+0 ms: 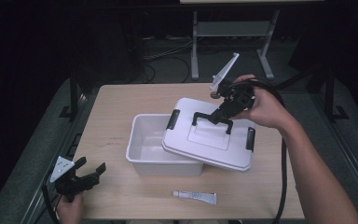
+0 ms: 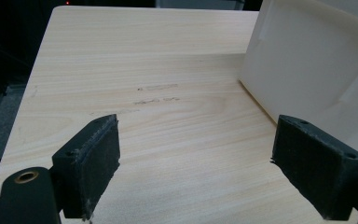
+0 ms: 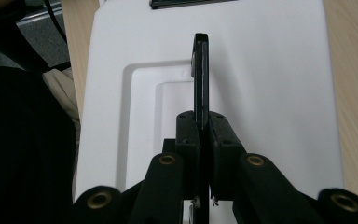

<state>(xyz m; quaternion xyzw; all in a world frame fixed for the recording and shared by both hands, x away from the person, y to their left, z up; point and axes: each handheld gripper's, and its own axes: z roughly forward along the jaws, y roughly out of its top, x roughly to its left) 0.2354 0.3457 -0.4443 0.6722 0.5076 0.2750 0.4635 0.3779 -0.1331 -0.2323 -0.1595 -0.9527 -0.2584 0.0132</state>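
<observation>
Clearly the lid [image 1: 209, 140] is the thing in hand: white, with black latches at its two ends, it hangs tilted over the right part of the white bin [image 1: 145, 148], its near-right corner low by the table [image 1: 116, 107] and its far-left end raised above the bin's open mouth. It hangs from its black handle [image 1: 213, 120], which stands up at the lid's middle.

The right gripper [image 1: 221, 114] is clamped on that handle; in the right gripper view the two pads meet tight on either side of the thin black bar [image 3: 201, 79], with the lid's white top [image 3: 270, 93] spread below. Since the grip sits on a narrow bar, the lid can likely swing about it, so the carry should be slow and level, the low corner lifted clear of the bin's rim before any sideways travel. Whether the lid is going on or coming off cannot be told; either way, it should be held flat before it is lowered, so that one edge does not catch.

The left gripper [image 1: 89, 173] rests at the near-left edge of the table, jaws wide apart and holding nothing, the bin's wall [image 2: 303, 70] just to its right. It could steady the bin if that slides. A small tube [image 1: 195, 197] lies near the front edge, well apart from the lid.
</observation>
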